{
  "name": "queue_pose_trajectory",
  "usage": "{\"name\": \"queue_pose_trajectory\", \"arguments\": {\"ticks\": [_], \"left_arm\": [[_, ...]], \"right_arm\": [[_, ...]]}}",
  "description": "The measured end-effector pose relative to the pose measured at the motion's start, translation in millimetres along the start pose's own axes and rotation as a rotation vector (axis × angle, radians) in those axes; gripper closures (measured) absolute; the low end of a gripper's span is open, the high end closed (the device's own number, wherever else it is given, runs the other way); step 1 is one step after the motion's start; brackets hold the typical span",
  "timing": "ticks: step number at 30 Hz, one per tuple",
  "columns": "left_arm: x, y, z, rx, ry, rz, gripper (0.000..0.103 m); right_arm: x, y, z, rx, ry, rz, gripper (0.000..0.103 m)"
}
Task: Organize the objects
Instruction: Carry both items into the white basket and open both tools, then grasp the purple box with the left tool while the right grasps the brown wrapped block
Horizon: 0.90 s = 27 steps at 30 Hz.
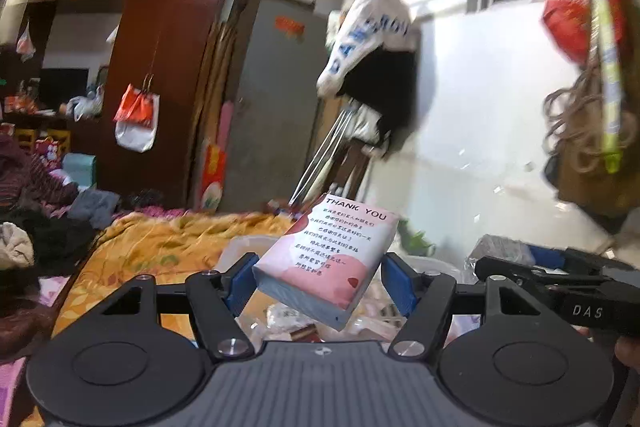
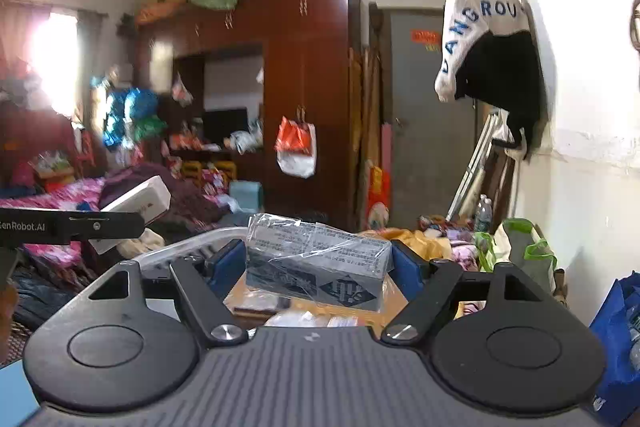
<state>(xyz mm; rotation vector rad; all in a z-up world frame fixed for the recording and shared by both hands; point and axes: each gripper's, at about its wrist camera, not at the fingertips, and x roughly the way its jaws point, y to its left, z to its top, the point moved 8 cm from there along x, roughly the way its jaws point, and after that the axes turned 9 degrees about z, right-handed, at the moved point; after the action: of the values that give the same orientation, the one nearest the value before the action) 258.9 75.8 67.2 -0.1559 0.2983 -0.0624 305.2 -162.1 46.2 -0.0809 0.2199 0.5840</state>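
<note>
My left gripper [image 1: 318, 277] is shut on a pink and white box [image 1: 326, 255] printed "THANK YOU", held tilted in the air between the blue pads. My right gripper [image 2: 318, 263] is shut on a dark box wrapped in clear plastic [image 2: 316, 261], also held up. In the left wrist view the right gripper [image 1: 560, 281] shows at the right edge. In the right wrist view the left gripper [image 2: 72, 227] shows at the left with its white-sided box [image 2: 140, 203]. Below both grippers lies a clear plastic bin [image 2: 192, 247] with packets inside.
An orange patterned bedspread [image 1: 160, 243] lies left of the bin. Clothes pile on the bed [image 1: 36, 211]. A brown wardrobe [image 2: 308, 87] and grey door [image 2: 432, 115] stand at the back. A jacket [image 2: 488, 47] hangs on the white wall. A blue bag [image 2: 616, 339] stands at right.
</note>
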Motion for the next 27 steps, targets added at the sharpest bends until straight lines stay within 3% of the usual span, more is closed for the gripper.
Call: {"name": "queue_pose_trajectory", "arguments": {"ticks": [1,2,4,5,8,13,16,20,25,27], "left_arm": [[8.7,-0.5,0.3,0.006,0.013,0.014,0.032],[15.1,0.0,-0.9,0.013,0.015,0.026,0.024],[28.3,0.4,-3.9,0.031,0.036,0.044,0.011],[32.6,1.9,-6.5,0.038,0.049,0.062,0.011],[23.4,5.6,-14.1,0.050,0.057,0.080,0.011],[-44.0,1.2,-51.0,0.064,-0.005,0.052,0.007],[-62.1,-13.4,-96.0,0.116,0.063,0.027,0.006],[-56.0,-34.6,-137.7,0.142,0.182,-0.036,0.006],[-39.9,-47.8,-155.1,0.231,0.242,0.028,0.010],[-38.9,-49.2,-162.3,0.251,0.262,0.033,0.010]], "right_arm": [[5.5,-1.6,-2.2,-0.009,0.011,-0.005,0.023],[12.7,-2.9,-2.9,-0.022,0.024,-0.007,0.021],[12.0,-6.2,-6.2,-0.018,0.010,-0.037,0.002],[7.5,-7.9,-6.6,-0.006,-0.008,-0.046,0.000],[-20.1,-5.4,-11.2,0.043,-0.045,0.007,0.000],[-74.4,-3.6,-49.1,0.055,-0.061,-0.007,0.000],[-75.3,-9.9,-89.2,0.107,0.046,0.001,0.000],[-56.1,-18.3,-123.3,0.189,0.167,0.011,0.000],[-39.4,-11.4,-136.5,0.197,0.229,0.015,0.000],[-37.1,-6.0,-137.2,0.206,0.242,0.047,0.006]]}}
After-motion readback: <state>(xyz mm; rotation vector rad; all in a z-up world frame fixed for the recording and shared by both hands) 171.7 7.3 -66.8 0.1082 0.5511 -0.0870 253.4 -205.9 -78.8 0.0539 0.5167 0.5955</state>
